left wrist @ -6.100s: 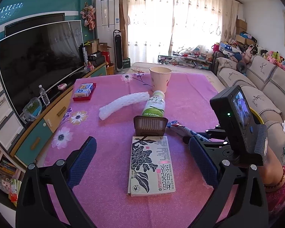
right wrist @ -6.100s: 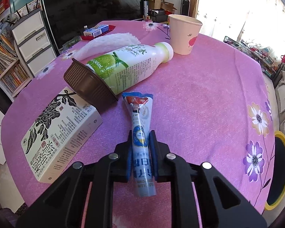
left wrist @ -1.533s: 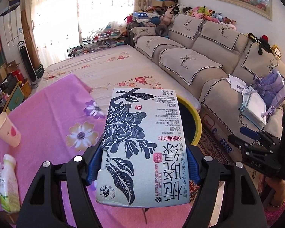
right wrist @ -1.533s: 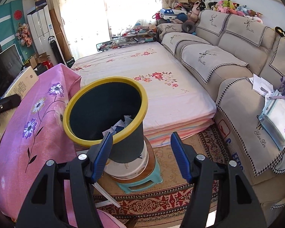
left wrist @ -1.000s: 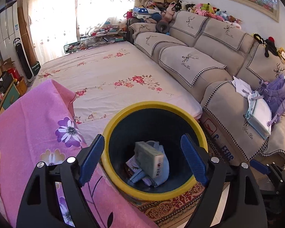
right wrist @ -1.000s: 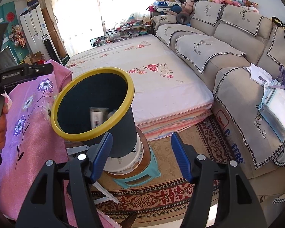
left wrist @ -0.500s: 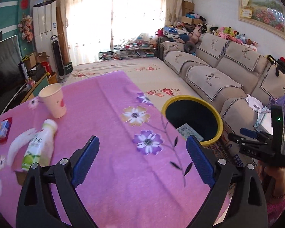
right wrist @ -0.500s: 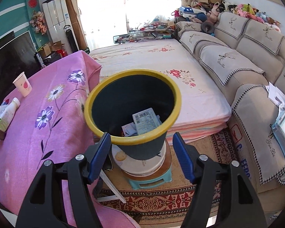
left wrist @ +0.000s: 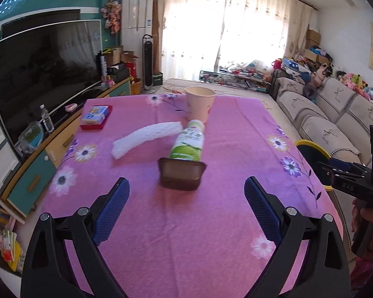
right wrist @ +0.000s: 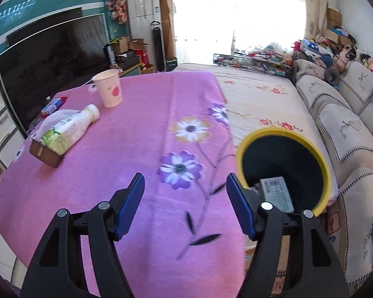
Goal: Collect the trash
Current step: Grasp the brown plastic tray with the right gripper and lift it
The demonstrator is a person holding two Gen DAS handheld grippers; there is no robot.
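On the pink flowered tablecloth (left wrist: 223, 223) lie a brown plastic tray (left wrist: 182, 175), a green-labelled bottle (left wrist: 188, 142) on its side, a white foam net sleeve (left wrist: 146, 137) and an upright paper cup (left wrist: 200, 103). My left gripper (left wrist: 186, 207) is open and empty, just short of the tray. My right gripper (right wrist: 185, 204) is open and empty over the table's right edge, beside the yellow-rimmed bin (right wrist: 283, 173), which holds a carton (right wrist: 275, 193). The bottle (right wrist: 67, 129), tray (right wrist: 46, 155) and cup (right wrist: 108, 90) show in the right wrist view at far left.
A red and blue box (left wrist: 96, 117) lies at the table's far left. A TV (left wrist: 37, 74) on a cabinet stands left. A sofa (left wrist: 335, 124) is to the right, a floral mat (right wrist: 261, 99) beyond the table. The right gripper's body (left wrist: 355, 181) shows at right.
The left gripper dropped the carton into the bin, then swung back over the table to face the tray and bottle. The right gripper turned from the bin toward the table.
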